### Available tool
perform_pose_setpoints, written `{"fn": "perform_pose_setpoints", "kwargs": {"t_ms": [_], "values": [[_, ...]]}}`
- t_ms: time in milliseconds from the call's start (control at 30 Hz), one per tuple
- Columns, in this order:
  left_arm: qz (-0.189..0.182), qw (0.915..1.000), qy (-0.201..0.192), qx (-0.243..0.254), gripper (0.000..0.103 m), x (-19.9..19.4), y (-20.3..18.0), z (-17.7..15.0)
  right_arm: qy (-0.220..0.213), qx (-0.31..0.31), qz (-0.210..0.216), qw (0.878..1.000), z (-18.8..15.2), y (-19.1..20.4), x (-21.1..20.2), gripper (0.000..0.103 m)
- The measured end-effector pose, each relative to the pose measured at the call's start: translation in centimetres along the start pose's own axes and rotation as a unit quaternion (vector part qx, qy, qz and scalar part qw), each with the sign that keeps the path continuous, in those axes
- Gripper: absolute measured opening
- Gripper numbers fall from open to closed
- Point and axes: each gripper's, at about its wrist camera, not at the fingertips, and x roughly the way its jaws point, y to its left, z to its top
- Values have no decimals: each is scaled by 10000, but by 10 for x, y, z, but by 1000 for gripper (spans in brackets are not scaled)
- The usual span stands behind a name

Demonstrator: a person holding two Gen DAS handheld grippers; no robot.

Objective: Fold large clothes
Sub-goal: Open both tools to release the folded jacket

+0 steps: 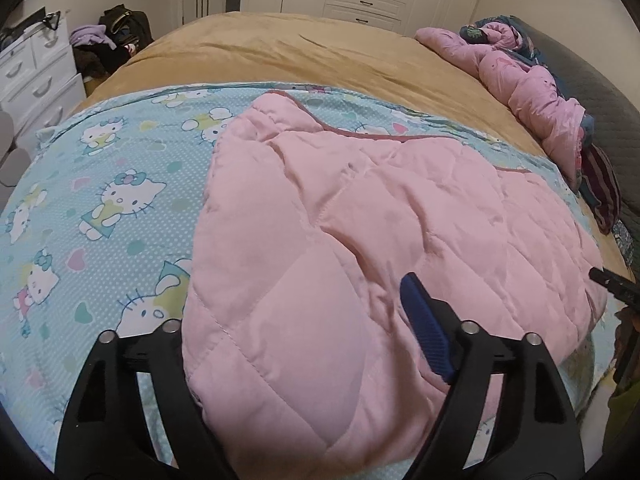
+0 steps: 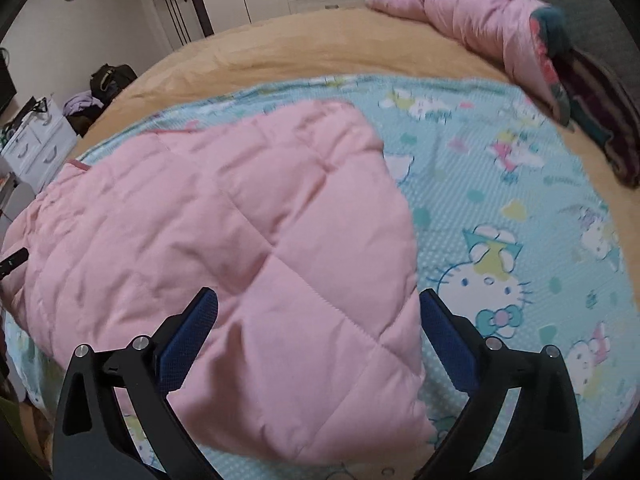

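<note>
Nearest both cameras, the pink quilted padded blanket side [image 1: 360, 240] [image 2: 224, 240] lies folded over the light-blue cartoon-cat printed side [image 1: 100, 184] [image 2: 500, 200] of the same large quilt, which is spread on the tan bedspread [image 1: 300, 52] [image 2: 280, 44]; a crumpled pink puffy garment [image 1: 520, 80] [image 2: 472, 12] lies at 2 o'clock by the grey headboard [image 1: 600, 92], and a white drawer unit [image 1: 36, 76] [image 2: 36, 148] stands at 9 to 10 o'clock. The right gripper [image 2: 318, 320] has its blue-padded fingers [image 2: 448, 344] spread wide, the pink fold's corner between them. On the left gripper [image 1: 296, 320], the fold covers the left finger and only the right blue pad [image 1: 424, 332] shows, so whether it grips the quilt cannot be told.
</note>
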Motion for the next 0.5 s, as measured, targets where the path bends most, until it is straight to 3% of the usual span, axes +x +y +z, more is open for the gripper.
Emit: {"fn": "perform_pose_setpoints", "kwargs": {"t_ms": [33,100,233,500], "values": [[21,10000,12,11,78,-3,-1,0,-65,13,30,10000,1,1,-6,99],[86,9999,-52,1,93,-11,-3,-1,-228,-2,158,9996,0,2,-22,99],[190,9990,-370,-159,94,-41,-3,0,-603,-126,352,9975,1,18,-61,99],[209,9928,-1180,86,94,-119,-28,-16,-1504,-439,604,9858,-23,57,-149,99]]}}
